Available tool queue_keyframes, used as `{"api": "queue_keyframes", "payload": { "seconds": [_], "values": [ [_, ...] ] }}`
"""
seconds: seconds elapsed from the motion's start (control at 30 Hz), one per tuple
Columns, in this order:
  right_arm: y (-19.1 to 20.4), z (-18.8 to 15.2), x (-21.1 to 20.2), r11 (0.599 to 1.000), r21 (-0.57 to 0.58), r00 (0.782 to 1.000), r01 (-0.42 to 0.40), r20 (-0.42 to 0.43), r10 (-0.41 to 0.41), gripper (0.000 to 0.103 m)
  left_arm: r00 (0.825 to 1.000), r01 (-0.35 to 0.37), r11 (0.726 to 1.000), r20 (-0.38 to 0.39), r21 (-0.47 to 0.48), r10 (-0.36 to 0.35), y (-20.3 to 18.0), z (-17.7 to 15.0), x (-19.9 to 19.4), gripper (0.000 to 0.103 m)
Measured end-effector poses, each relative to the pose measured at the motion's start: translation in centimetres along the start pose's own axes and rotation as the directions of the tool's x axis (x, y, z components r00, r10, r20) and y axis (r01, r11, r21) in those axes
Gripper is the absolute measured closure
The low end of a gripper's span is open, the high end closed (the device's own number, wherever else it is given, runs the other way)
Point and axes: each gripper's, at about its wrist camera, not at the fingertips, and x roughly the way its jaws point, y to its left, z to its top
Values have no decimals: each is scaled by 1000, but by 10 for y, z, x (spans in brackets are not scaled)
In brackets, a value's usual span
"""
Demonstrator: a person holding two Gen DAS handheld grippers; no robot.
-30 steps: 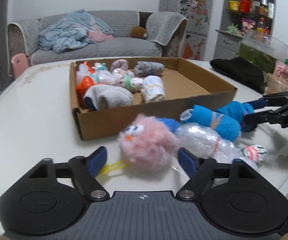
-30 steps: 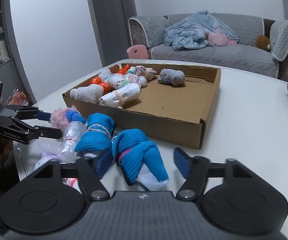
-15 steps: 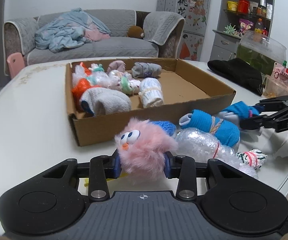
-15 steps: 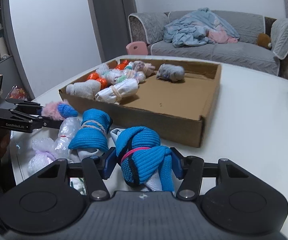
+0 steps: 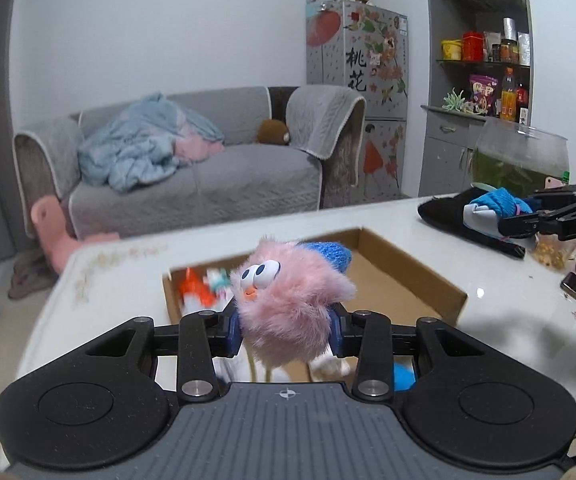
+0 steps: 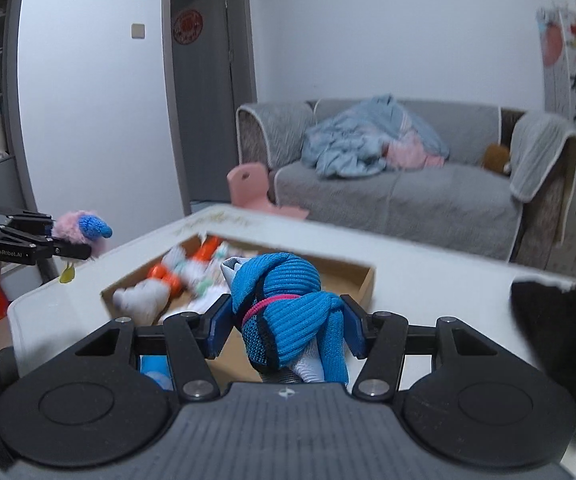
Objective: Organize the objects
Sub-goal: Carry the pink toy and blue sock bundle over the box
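Left gripper (image 5: 286,330): clamped on the pink toy (image 5: 288,306), fuzzy thing with googly eyes and a blue knit cap, held up in the air!
Right gripper (image 6: 284,326): pinching the blue sock bundle (image 6: 288,312) tight, a pink band round its middle, white fabric hanging below.
Box (image 5: 415,276): open cardboard, down on the white table (image 5: 407,216), below and ahead of both grippers.
Inside the box: a pale sock roll (image 6: 142,300), orange and white bits beside it, all blurred. The near right part looks bare.
Step in hand: both loads up and travelling toward the box, I'd say. This is the carry, not the drop.
Next move: bring each load over bare cardboard, lower it, then spread the fingers. The toy's yellow strings dangle low, so it needs height to pass the box wall.
Risk: two grippers heading for one box could crowd each other. Better to drop one at a time.
Left behind: something light blue shows low between the fingers in both views, too hidden to name.
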Motion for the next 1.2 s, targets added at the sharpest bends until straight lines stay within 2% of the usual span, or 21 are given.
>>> {"api": "queue_keyframes", "payload": {
  "seconds": [0.27, 0.53, 0.73, 0.9, 1.2],
  "values": [
    [-9, 27, 25, 999, -47, 1000, 3, 10, -2, 51, 998, 48, 997, -36, 54, -46, -11, 33, 41, 56],
    [-7, 35, 75, 998, -63, 998, -28, -51, 24, 51, 989, 111, 987, -111, 112, -99, -24, 52, 107, 56],
    [-17, 36, 115, 997, -64, 992, -35, -122, 27, 51, 977, 137, 984, -182, 111, -115, -21, 52, 155, 55],
    [-24, 33, 143, 998, -62, 983, -33, -183, 21, 51, 957, 157, 983, -258, 94, -129, -16, 46, 192, 55],
    [-25, 22, 172, 997, -67, 964, -45, -264, 25, 51, 932, 163, 980, -344, 117, -114, -15, 31, 224, 55]
  ]
}}
